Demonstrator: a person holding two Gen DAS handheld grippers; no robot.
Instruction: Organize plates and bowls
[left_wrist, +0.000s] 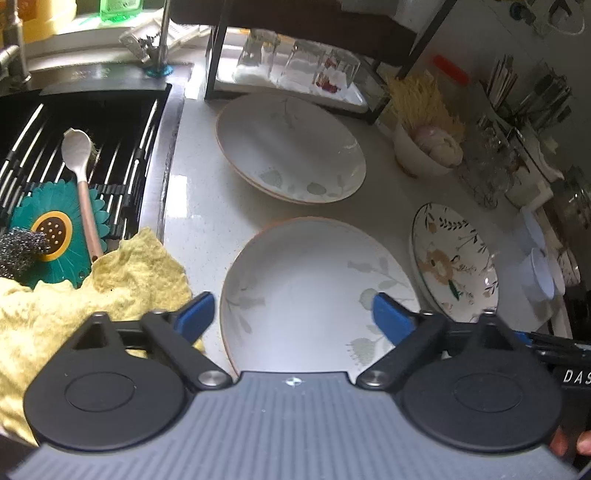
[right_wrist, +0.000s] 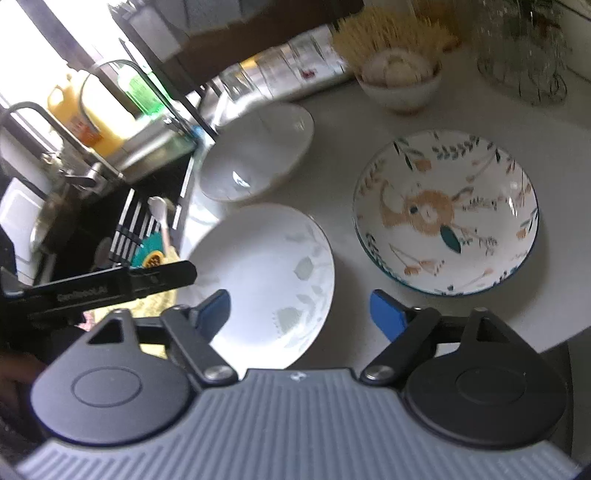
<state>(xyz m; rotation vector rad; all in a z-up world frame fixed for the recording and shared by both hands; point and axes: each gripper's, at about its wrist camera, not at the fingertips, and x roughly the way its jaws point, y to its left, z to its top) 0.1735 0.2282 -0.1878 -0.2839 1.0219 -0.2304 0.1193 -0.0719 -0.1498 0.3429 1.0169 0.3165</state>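
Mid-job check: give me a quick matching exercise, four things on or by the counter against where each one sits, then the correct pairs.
Things:
1. near white plate
2. far white plates
3. flower-pattern plate
4. white spoon

Places:
A. on the sink rack, over the teal flower mat
B. stacked by the black shelf that holds the glasses
C. under the open left gripper, beside the yellow cloth
D. alone on the counter, on the side away from the sink

Pairs: 1-C, 2-B, 3-D, 4-A
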